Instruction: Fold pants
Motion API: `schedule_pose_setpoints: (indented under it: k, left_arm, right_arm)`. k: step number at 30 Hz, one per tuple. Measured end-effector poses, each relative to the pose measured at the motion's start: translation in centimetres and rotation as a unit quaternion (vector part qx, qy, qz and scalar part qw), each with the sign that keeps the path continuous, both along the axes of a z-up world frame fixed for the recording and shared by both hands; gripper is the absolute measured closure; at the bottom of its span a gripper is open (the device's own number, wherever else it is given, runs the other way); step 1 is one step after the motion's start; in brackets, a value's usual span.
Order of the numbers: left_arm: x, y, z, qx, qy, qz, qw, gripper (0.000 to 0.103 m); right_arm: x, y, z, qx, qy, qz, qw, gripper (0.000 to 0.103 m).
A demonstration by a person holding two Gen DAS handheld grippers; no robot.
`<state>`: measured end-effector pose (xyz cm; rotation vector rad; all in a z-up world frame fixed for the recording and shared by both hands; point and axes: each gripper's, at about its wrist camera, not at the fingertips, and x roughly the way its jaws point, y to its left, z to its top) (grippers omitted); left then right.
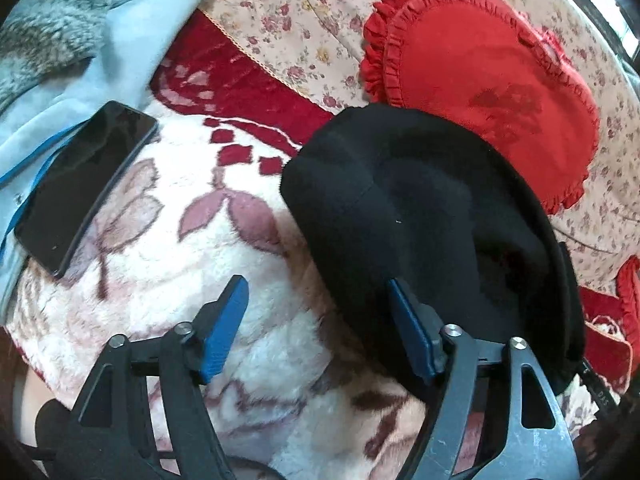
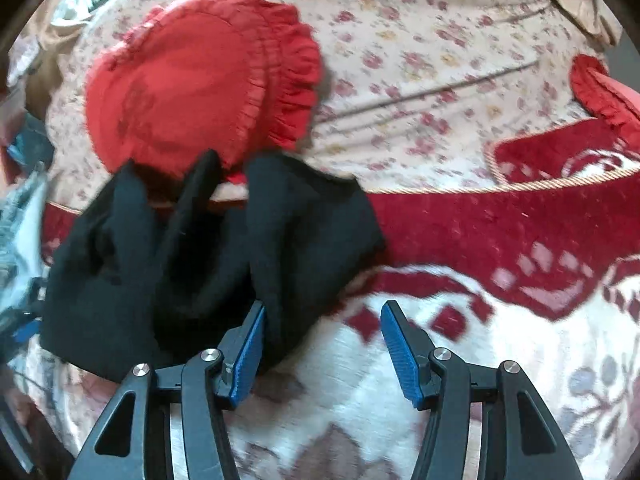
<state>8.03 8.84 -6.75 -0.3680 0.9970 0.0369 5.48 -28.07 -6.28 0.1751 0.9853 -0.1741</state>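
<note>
- Blanket (image 1: 168,216): one, plush, white with red and mauve flowers, over a floral sheet (image 1: 304,20); everything lies on it.
- Pants (image 1: 420,216): one black pair, bunched in a soft heap on the blanket, its far edge against the cushion. Judged light, limp and a bit fuzzy: it will sag and drag on the plush, not slide. Best taken at a free edge or corner, one per gripper, lifted clear before laying flat.
- Cushion (image 1: 480,80): one whole red frilled one; a second frilled red edge shows at the side.
- Phone (image 1: 84,184): one, dark, well apart from the pants.
- Left gripper (image 1: 316,300): fingers wide apart, empty; its right finger touches or overlaps the heap's edge.
- Right gripper (image 2: 322,344): fingers apart, empty; its left finger is against the heap.
</note>
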Motion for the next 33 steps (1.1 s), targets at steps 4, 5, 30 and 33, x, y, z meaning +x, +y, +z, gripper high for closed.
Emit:
schedule_pose_setpoints:
  k: [4,5,30,33]
  left_arm:
    - [1.8,-1.1,-0.1,-0.013,-0.003,-0.009,0.9999,0.031]
    - [2.2,-1.5,-0.1,-0.013,-0.005,-0.012,0.9998,0.031]
    - [-5.0,0.3,6.0,-0.004,-0.068,-0.031,0.9972,0.098]
    - [-5.5,0.4,5.3,-0.017,-0.058,-0.044,0.9972,0.098]
  right_arm:
    - [2.0,-0.4,-1.0,0.005,0.0,-0.015,1.0,0.048]
    - [2.3,-0.7,-1.1,0.013,-0.004,-0.015,1.0,0.048]
    - [-7.5,-2.6,4.8,0.119,-0.089,-0.012,0.989,0.099]
    - [-7.7,-2.6,4.0,0.128,-0.069,-0.012,0.989,0.099]
